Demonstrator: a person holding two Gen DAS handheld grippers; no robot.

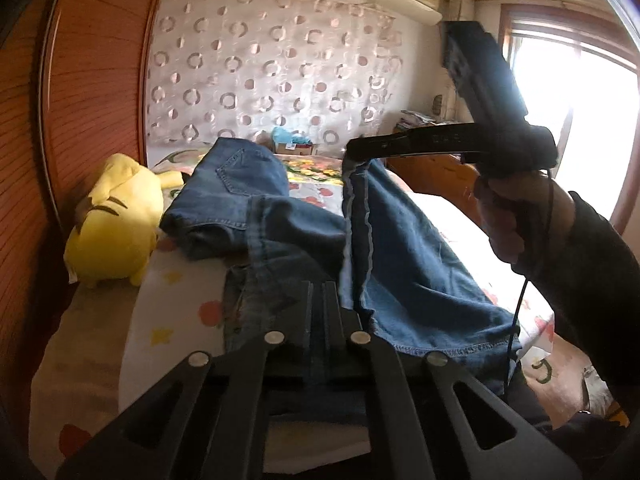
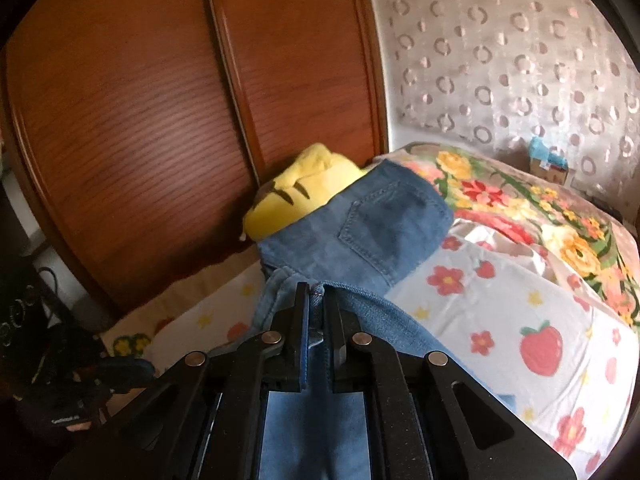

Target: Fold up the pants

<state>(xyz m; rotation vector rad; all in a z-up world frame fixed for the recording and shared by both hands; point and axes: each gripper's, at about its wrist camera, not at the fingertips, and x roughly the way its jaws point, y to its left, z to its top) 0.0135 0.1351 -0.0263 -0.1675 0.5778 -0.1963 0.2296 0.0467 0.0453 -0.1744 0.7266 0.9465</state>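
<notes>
1. Pants (image 1: pixel 240 200) of blue denim lie across the bed (image 1: pixel 176 320) in the left wrist view, waist end with its stitched back pocket far off beside a yellow plush toy (image 1: pixel 112 224), legs running toward the camera.
2. Left tool (image 1: pixel 318 304) is closed on a leg end near the hem; the fabric bunches between the two dark fingers, a hold that looks meant for carrying that end over in a fold.
3. Same view: the right tool (image 1: pixel 352 156), held by a hand (image 1: pixel 508 216) in a dark sleeve, pinches the other leg's edge and holds it up, so the cloth hangs in a taut slanting sheet with its paler inside seam showing.
4. Denim here is thick, matte and stiff enough to keep ridges; the hem shows a line of pale stitching.
5. Right wrist view: the right tool (image 2: pixel 316 300) is clamped on a folded denim edge (image 2: pixel 318 292), fabric trailing under the camera.
6. Beyond it the pants' seat (image 2: pixel 376 232) rests on a thin fruit-and-flower sheet (image 2: pixel 500 320), partly covering the soft plush toy (image 2: pixel 296 192) by the ribbed wooden wardrobe doors (image 2: pixel 160 120).
</notes>
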